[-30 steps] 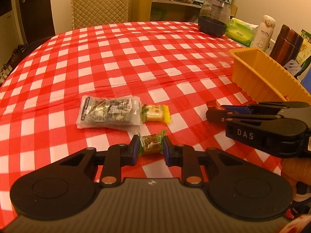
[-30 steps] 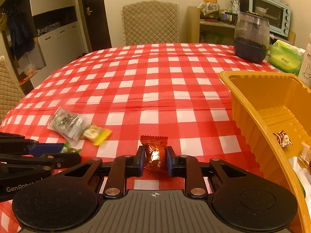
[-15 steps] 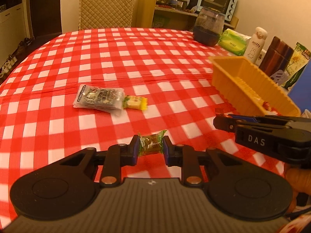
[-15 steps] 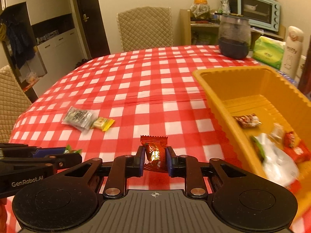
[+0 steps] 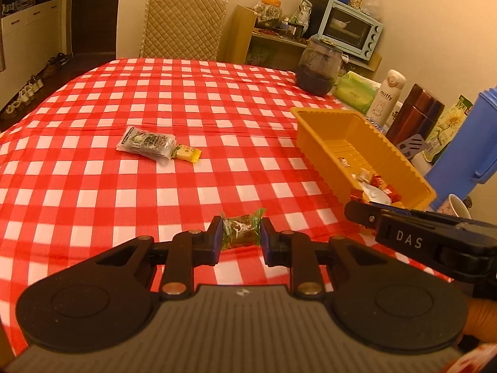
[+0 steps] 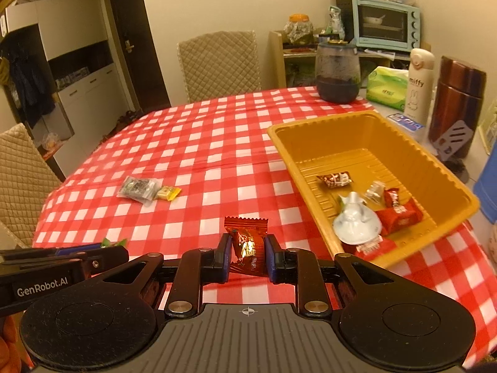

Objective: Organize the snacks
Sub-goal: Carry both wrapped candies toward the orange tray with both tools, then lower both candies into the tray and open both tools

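Two snacks are in your tongs right now. Your left tongs are clamped on a green-wrapped candy, and your right tongs are clamped on a red-brown foil candy. Both are held above the worktop, neither over the yellow bin yet.

Progress, my read: roughly half done. The bin, right of centre in the right wrist view, already holds about five wrapped pieces along its near end. Left to do: drop these two, then fetch the clear packet and the small yellow candy touching it, mid-left of the left wrist view.

Orientation: the green candy's long axis runs away from the camera, crimped ends front and back. The red-brown one stands with its crimped edge up, long axis near vertical in frame and slightly tilted.
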### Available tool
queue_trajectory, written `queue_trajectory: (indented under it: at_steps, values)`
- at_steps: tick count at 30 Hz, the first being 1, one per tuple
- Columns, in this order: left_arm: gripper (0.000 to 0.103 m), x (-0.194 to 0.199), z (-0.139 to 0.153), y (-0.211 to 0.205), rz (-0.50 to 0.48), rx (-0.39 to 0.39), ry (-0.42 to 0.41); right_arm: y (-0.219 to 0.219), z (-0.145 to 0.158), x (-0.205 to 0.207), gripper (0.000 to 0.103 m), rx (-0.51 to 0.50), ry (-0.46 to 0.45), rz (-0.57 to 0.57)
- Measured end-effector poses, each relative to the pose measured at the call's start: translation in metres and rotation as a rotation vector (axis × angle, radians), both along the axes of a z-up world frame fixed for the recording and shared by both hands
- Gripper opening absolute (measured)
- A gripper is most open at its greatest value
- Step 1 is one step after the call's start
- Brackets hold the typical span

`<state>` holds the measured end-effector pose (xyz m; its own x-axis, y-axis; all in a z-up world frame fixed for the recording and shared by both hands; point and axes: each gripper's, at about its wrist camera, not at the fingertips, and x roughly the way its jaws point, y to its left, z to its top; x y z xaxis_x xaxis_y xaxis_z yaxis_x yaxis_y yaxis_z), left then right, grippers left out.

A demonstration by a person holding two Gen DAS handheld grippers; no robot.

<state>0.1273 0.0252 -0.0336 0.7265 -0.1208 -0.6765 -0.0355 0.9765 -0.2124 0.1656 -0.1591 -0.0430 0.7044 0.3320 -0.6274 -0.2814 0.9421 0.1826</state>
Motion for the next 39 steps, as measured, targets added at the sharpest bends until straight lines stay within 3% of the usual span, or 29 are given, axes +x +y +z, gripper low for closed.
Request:
queue_trajectory:
  at_steps: [16,39]
  values:
    - [0.022,-0.032,0.023,-0.029,-0.033,0.03,-0.023,-0.033,0.026,-0.042,0.023,0.023,-0.037,-0.026]
    - [0.022,0.018,0.049,-0.108,-0.201,-0.001,-0.08,-0.114,0.051,-0.021,0.023,0.028,-0.065,-0.208]
